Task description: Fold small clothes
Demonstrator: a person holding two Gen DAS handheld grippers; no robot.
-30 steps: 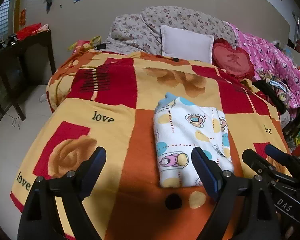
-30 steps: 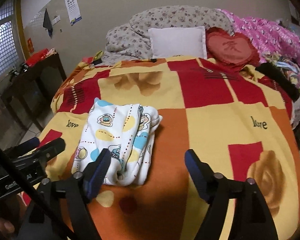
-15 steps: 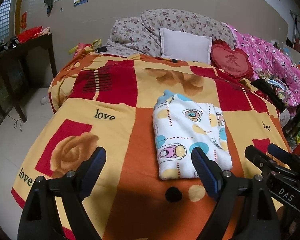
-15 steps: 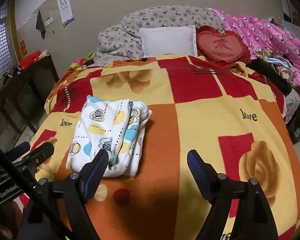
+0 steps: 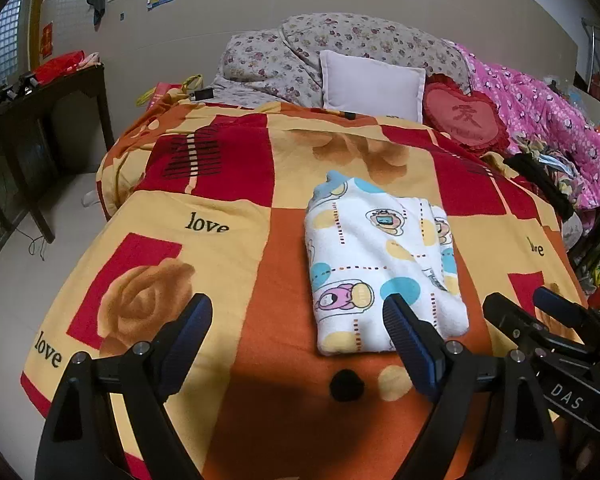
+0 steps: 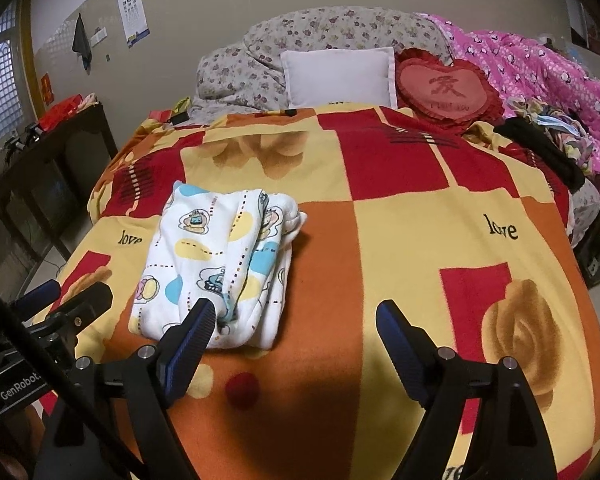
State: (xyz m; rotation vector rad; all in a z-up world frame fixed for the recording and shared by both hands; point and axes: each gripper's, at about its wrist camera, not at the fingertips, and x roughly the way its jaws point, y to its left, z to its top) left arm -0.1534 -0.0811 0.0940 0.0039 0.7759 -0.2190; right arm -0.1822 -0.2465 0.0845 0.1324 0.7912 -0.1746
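Garment — a folded white printed piece — lies on the bed's blanket, long axis running away from both grippers. Left gripper and right gripper hover with jaws spread, empty — the bundle sits just ahead, between them.

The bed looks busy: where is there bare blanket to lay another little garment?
Bare blanket lies right of the folded baby garment, out to the rose print, and left of it toward the "love" lettering. The head end is crowded: white pillow, heart cushion, pink quilt.
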